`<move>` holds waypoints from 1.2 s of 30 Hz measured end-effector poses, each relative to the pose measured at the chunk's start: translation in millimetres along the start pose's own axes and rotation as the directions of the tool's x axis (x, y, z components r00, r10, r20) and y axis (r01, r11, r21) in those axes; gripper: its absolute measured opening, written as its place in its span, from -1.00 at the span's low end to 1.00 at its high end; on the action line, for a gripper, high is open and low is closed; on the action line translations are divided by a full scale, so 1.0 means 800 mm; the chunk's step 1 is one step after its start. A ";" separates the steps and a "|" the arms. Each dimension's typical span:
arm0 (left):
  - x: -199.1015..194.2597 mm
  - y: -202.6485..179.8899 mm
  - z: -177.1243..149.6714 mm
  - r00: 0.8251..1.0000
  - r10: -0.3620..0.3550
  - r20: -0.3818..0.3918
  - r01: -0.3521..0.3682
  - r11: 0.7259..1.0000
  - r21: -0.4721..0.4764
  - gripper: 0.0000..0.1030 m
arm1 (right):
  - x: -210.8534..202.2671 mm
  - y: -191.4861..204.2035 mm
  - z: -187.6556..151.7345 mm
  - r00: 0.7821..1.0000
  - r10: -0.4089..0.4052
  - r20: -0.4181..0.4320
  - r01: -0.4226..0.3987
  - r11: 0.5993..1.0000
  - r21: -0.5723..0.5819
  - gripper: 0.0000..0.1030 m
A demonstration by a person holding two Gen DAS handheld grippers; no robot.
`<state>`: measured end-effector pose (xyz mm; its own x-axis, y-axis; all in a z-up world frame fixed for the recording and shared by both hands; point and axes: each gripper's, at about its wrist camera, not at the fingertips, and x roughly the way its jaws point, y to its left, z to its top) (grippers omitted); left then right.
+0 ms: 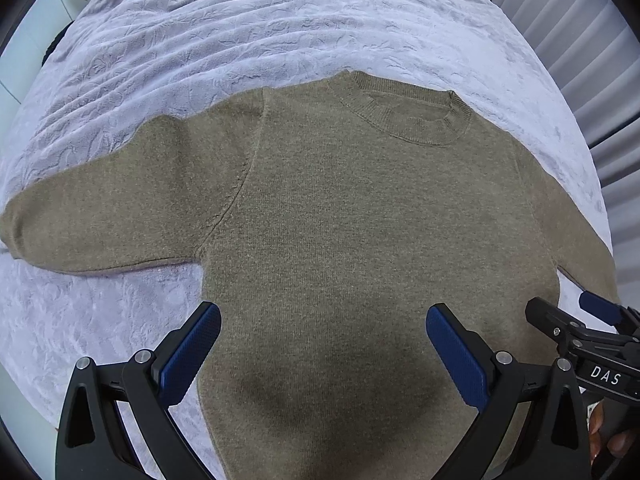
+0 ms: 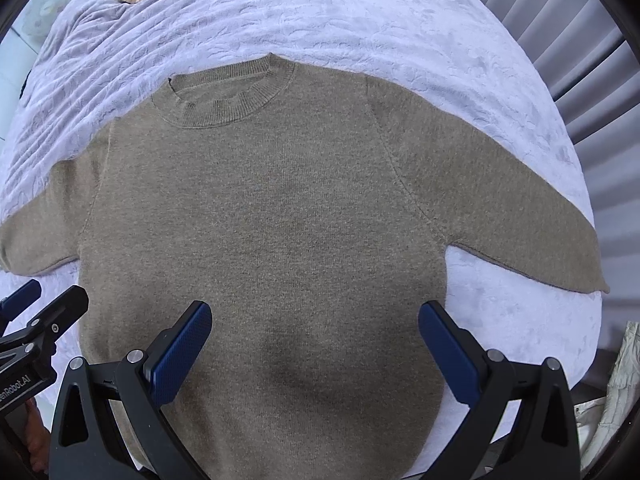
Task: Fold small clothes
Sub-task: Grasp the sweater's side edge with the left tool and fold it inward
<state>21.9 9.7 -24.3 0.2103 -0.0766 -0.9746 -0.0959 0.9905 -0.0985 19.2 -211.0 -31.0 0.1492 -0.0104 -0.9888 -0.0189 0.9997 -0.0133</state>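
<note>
Left wrist view: olive sweater [image 1: 340, 220] lies flat on the bed [image 1: 280, 32]. Both hand-held grippers, left [image 1: 323, 344] and right [image 2: 315, 340], are apart, empty. Grasp one sleeve edge first, I think.

The olive-brown sweater [image 2: 272, 208] was lying flat, front up, on the lavender bedspread [image 2: 320, 12], collar at the far end and both sleeves spread out sideways. The right gripper [image 2: 316, 350] hung over the lower body of the sweater with its blue-padded jaws wide apart (nothing between them). The left gripper [image 2: 36, 304] poked in at the left edge, near the sleeve there.
</note>
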 end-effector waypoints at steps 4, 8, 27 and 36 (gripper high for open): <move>0.017 0.006 -0.001 1.000 0.008 -0.001 -0.008 1.000 0.000 1.00 | 0.015 0.003 -0.003 1.000 0.030 -0.003 -0.030 1.000 0.001 1.00; 0.032 0.016 -0.004 1.000 -0.006 -0.015 0.006 1.000 -0.024 1.00 | 0.033 0.008 -0.006 0.998 0.050 -0.024 -0.050 0.999 -0.003 1.00; 0.048 0.226 -0.030 0.967 -0.103 0.232 0.183 0.916 -0.358 1.00 | 0.055 0.112 -0.015 0.986 0.169 -0.016 -0.169 0.971 -0.168 1.00; 0.079 0.417 -0.083 0.891 -0.103 0.442 0.393 0.660 -0.640 1.00 | 0.066 0.196 -0.028 0.966 0.257 -0.039 -0.256 0.918 -0.302 1.00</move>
<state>-61.8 327.7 -132.0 0.6269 -0.1196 -0.7699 -0.6036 0.5502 -0.5770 1.9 -55.6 -88.7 0.1009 0.2460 -0.9640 -0.3544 0.9143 0.1962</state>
